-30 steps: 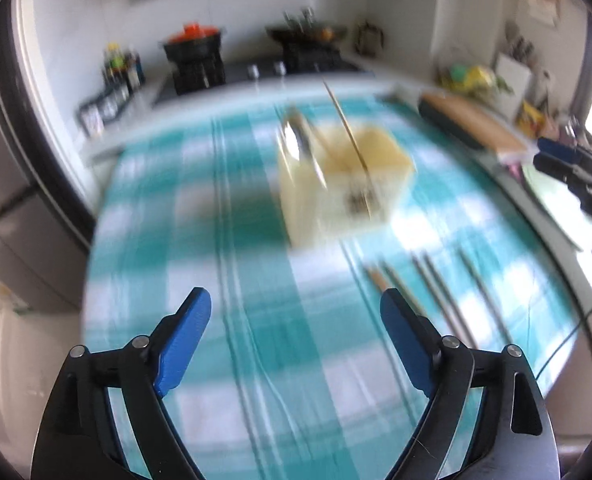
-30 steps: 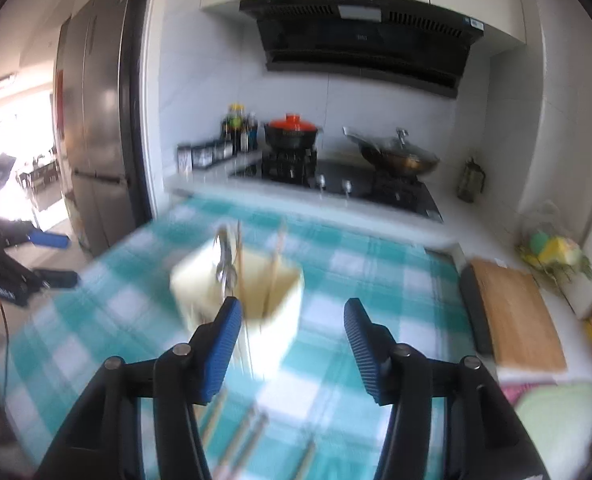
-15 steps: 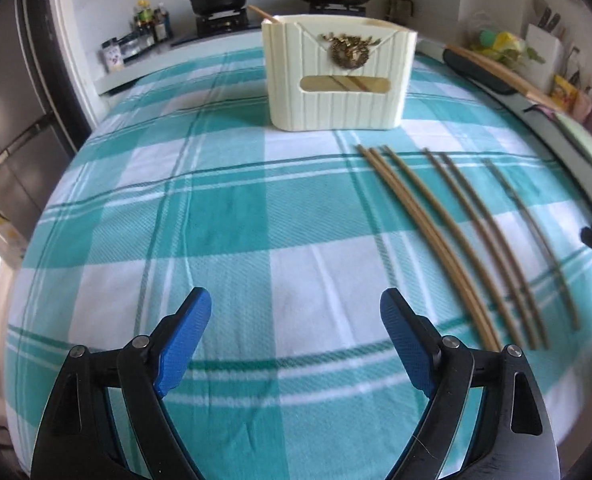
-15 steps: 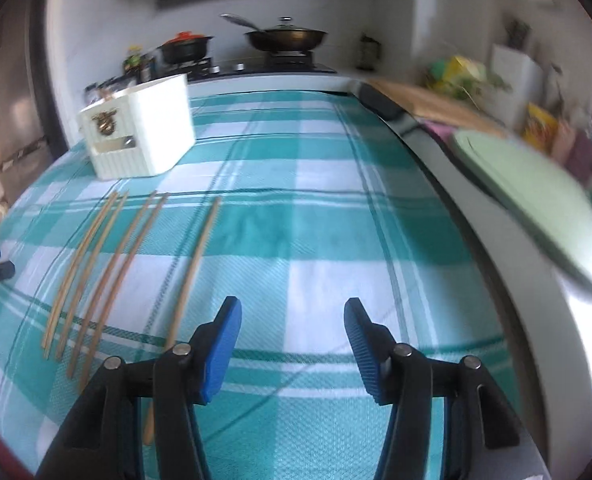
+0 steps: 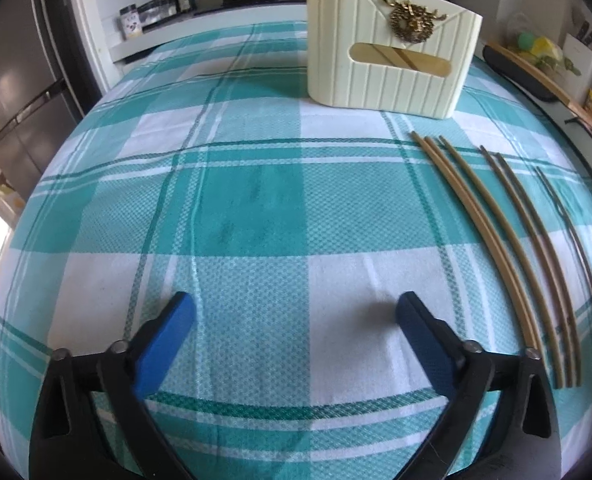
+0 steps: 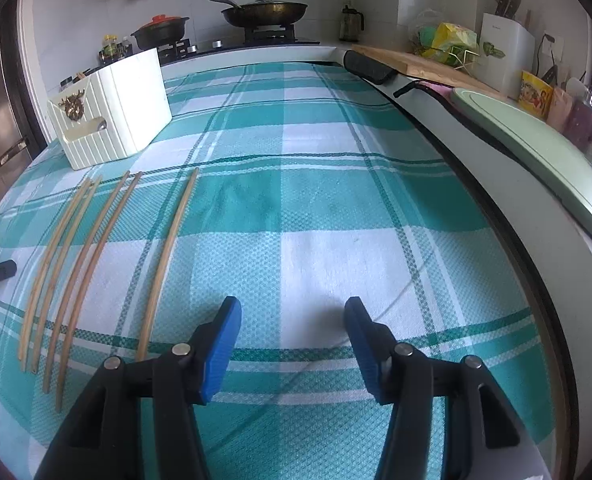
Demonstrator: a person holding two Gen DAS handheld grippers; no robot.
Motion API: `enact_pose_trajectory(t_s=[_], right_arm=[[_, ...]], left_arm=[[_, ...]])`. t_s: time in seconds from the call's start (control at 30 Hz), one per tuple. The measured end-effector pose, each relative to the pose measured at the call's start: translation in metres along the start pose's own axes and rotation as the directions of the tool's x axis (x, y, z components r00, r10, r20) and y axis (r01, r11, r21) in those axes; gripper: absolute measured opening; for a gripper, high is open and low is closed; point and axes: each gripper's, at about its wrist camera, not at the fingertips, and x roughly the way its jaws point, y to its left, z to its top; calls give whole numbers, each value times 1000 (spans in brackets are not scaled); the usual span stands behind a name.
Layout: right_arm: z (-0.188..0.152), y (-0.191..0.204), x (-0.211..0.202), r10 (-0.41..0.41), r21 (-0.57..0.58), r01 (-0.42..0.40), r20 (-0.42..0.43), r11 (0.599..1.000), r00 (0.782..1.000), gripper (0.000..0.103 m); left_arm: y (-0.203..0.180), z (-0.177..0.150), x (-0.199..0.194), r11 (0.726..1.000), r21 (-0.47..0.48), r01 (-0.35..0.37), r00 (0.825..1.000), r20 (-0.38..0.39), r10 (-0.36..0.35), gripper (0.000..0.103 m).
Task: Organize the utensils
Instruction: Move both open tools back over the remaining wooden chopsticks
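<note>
Hovering low over the teal-and-white checked cloth (image 5: pixel 248 208) on the counter (image 6: pixel 428 92): left gripper (image 5: pixel 296 314), fingers (image 5: pixel 164 344) spread wide, having just been opening further, gripping nothing, only bare cloth showing between them. Hanging over the same cloth: right gripper (image 6: pixel 292 338), fingers (image 6: pixel 220 348) parted about halfway, likewise clasping nothing.

Lying flat on the cloth, side by side and roughly parallel: five chopsticks (image 5: pixel 492 240), seen right of the left gripper in the left wrist view and left of the right gripper in the right wrist view (image 6: pixel 96 248). Sitting nearest the right gripper, slightly apart from the other four: a single chopstick (image 6: pixel 168 256), its near end just beside the left finger, not touching.

Standing upright beyond the far ends of the chopsticks: cream ribbed utensil holder (image 5: pixel 392 48), bearing a gold ornament and a slot in its front face, sticks showing through the slot. Waiting behind, on the stove: a lidded wok (image 6: pixel 264 12) and a dark pot with an orange lid (image 6: pixel 160 30).
</note>
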Motion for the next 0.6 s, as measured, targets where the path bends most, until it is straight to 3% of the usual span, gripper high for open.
enact_pose_trajectory(t_s=[0.6], right_arm=[[0,2,1,-16,-10,16,1,1000,1000,58]], left_arm=[[-2,-1,-5,1000,-27,6,1000,15,-5,102]])
